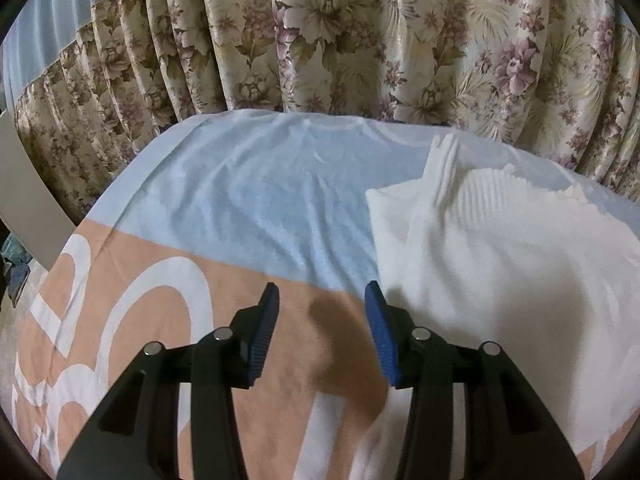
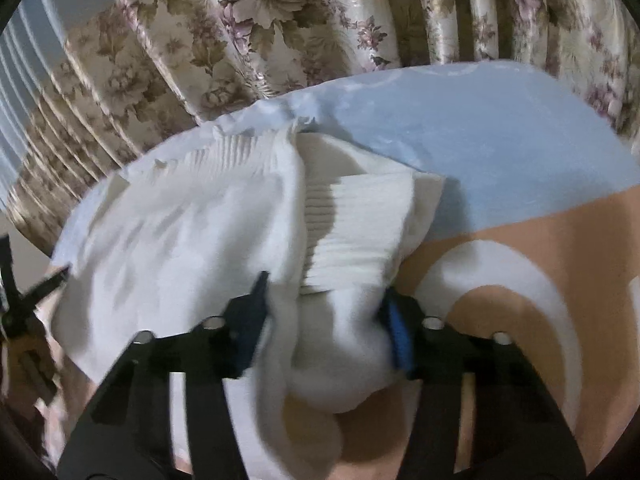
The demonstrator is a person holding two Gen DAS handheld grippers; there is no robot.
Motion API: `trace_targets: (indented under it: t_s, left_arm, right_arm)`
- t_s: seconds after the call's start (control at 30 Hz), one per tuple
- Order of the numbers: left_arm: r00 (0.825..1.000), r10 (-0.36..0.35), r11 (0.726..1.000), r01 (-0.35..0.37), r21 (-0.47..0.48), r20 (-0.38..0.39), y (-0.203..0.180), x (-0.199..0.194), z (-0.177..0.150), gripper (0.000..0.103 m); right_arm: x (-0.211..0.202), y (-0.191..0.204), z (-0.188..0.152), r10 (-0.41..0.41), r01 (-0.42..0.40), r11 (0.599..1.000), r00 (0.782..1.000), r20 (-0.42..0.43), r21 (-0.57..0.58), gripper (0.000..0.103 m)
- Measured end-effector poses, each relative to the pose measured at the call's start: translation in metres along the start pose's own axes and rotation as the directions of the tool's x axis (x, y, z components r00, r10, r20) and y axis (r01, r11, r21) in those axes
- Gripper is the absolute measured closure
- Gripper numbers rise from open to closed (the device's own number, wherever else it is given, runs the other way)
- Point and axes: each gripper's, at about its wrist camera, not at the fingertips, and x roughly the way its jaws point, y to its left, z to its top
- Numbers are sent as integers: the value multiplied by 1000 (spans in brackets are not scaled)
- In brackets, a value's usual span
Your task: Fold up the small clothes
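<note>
- Near the front of the bed, the right gripper [image 2: 324, 320] has a bunched fold of the white sweater [image 2: 192, 232] between its 2 blue pads, which press on it from both sides.
- Left of the garment, the left gripper [image 1: 322, 328] stands partly open, empty, above the bed cover [image 1: 248, 200].
- Knitted and soft, the sweater has ribbed cuffs and lies crumpled on the right half of the bed.
- Pale blue, peach and white bands pattern the cover.
- Pleated floral curtains [image 1: 360, 40] hang behind.
</note>
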Motion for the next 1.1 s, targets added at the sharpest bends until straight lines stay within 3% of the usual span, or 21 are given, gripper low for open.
trace_targets:
  t_s: [0.07, 0.17, 0.47, 0.7, 0.83, 1.1]
  left_arm:
    - [1000, -19, 1000, 19, -10, 6, -2, -7, 2, 58]
    - [999, -40, 999, 40, -7, 20, -8, -17, 5, 58]
    - [996, -82, 996, 81, 29, 35, -31, -32, 7, 57]
    - [994, -103, 995, 102, 22, 33, -34, -33, 4, 57]
    - [993, -110, 994, 110, 6, 28, -33, -32, 3, 57]
    - [993, -114, 993, 115, -24, 37, -14, -36, 4, 57]
  right_arm:
    - [-2, 3, 1, 11, -11, 1000, 1000, 8, 9, 71]
    - [-6, 8, 1, -10, 10, 1000, 999, 35, 1, 79]
    - [-36, 7, 11, -77, 80, 997, 990, 117, -20, 84]
    - [-63, -24, 24, -125, 126, 992, 982, 140, 6, 84]
    - [-73, -6, 28, -115, 125, 991, 981, 156, -53, 84]
    - [-97, 77, 53, 22, 11, 988, 978, 208, -155, 84]
